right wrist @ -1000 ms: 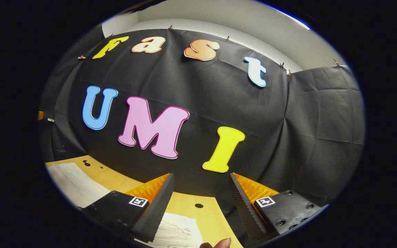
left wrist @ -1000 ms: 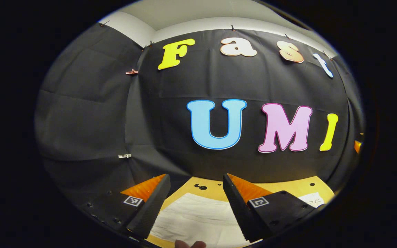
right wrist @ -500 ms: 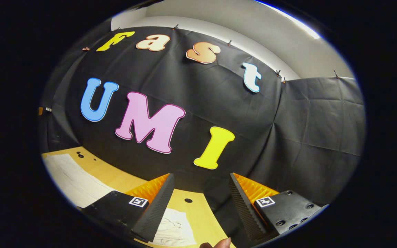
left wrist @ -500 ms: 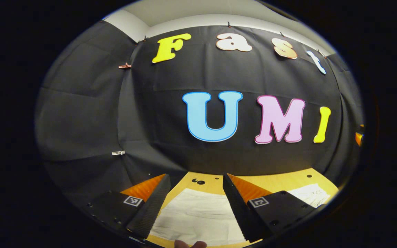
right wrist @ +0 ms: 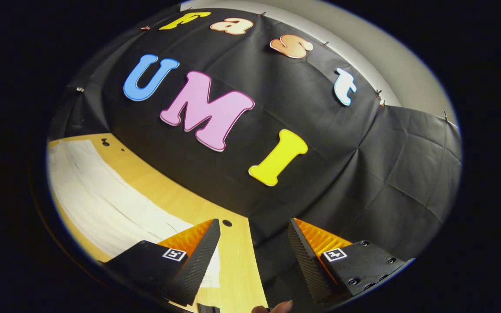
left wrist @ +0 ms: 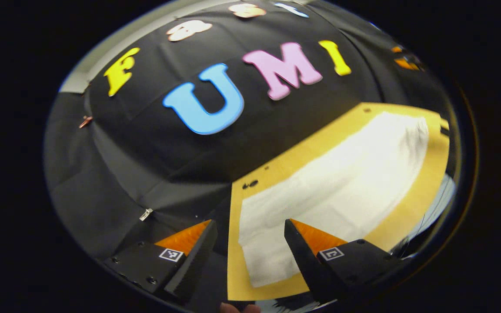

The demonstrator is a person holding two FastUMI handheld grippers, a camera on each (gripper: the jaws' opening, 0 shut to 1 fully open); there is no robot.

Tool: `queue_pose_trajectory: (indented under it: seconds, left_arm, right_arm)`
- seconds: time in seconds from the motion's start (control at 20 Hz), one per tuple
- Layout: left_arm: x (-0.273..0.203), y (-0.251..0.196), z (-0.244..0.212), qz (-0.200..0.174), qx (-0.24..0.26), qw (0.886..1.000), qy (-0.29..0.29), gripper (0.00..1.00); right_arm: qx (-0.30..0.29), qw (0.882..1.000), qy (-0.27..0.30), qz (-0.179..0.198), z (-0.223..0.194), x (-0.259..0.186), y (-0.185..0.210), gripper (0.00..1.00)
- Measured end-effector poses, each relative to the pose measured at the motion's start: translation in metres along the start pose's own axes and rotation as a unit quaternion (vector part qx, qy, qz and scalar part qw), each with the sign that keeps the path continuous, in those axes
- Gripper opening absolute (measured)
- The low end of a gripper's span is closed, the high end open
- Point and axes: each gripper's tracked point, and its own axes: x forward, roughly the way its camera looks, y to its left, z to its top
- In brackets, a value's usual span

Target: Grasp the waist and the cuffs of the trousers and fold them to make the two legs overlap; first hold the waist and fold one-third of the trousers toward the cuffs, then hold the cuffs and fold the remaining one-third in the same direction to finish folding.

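Observation:
White trousers (left wrist: pixel 333 191) lie flat along a yellow wooden table (left wrist: pixel 411 204), stretching from near my left gripper away to the upper right. My left gripper (left wrist: pixel 250 230) hovers open above the near end of the cloth, nothing between its fingers. In the right gripper view the same trousers (right wrist: pixel 102 195) run from the far left toward my right gripper (right wrist: pixel 255 230). That gripper is open and empty, above the table's right end, with the cloth's end beside its left finger (right wrist: pixel 198 256).
The black booth wall stands close behind the table's far edge. Small dark holes (left wrist: pixel 250 184) mark the table top near the trousers' end; another hole (right wrist: pixel 227 223) lies by the right gripper. The table's side edge (right wrist: pixel 250 261) drops off between the right gripper's fingers.
Both grippers have tilted downward and rolled, so the table and trousers take up far more of each view. Both stay open and empty.

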Motion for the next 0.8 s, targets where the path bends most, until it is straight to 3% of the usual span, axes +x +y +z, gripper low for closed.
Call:
queue_pose_trajectory:
  seconds: [0.15,0.35,0.55,0.8]
  left_arm:
    - [0.009,-0.025,-0.051,-0.035,0.062,0.997,0.037,0.97]
    - [0.029,-0.064,-0.112,-0.1,0.174,0.977,0.071,0.97]
    - [0.042,-0.078,-0.139,-0.121,0.239,0.959,0.095,0.97]
    - [0.071,-0.083,-0.146,-0.116,0.294,0.944,0.099,0.96]
  right_arm:
    - [-0.012,1.0,0.02,0.0,-0.02,-0.01,0.007,0.97]
    - [-0.028,0.998,0.05,0.01,-0.05,-0.025,0.022,0.97]
    - [-0.016,0.997,0.069,0.016,-0.067,-0.034,0.028,0.97]
    - [-0.039,0.996,0.079,0.025,-0.084,-0.035,0.031,0.97]
